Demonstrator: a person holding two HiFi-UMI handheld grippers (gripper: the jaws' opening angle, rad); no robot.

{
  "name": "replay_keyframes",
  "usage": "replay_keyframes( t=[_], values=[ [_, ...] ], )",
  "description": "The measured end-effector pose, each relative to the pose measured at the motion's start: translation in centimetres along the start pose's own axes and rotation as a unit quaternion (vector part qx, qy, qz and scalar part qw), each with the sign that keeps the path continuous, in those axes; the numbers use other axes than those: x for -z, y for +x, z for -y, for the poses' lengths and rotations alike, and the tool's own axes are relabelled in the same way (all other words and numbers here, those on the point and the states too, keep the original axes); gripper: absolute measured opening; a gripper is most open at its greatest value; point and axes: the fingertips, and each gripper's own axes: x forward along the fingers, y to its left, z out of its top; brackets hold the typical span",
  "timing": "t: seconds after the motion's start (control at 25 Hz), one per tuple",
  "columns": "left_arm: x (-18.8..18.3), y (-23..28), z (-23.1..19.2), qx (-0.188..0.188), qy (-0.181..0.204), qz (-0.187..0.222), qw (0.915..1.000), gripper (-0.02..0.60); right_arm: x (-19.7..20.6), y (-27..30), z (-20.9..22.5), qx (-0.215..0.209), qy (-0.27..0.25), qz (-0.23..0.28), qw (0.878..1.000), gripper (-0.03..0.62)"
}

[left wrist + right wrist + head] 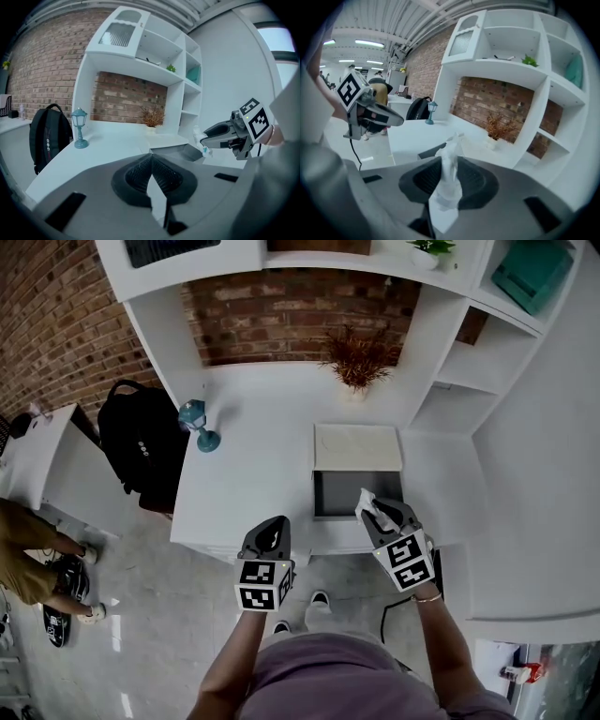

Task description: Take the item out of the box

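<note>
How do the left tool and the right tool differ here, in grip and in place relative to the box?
The right tool is shut on a white wrapped item; the left tool is shut on nothing. The right tool is over the open box's near edge; the left tool is to the box's left, over the table's front edge. Both point toward the shelves.

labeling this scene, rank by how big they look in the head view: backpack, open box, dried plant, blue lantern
1. backpack, though the open box comes close
2. open box
3. dried plant
4. blue lantern, clearly smallest
</note>
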Motion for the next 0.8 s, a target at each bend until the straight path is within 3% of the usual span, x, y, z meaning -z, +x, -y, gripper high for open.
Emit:
replay_keyframes(
  t=[0.44,0.8],
  values=[
    [0.1,0.5,1.2,0.011,0.002,-0.002,0.9999,0.0,-0.6,-3.2,0.6,0.042,0.121,0.057,0.99,0.106],
    [-0.1,0.5,1.2,0.013,-0.003,0.001,0.9999,0.0,-1.0,-4.6,0.1,0.054,0.183,0.096,0.977,0.107]
  ],
)
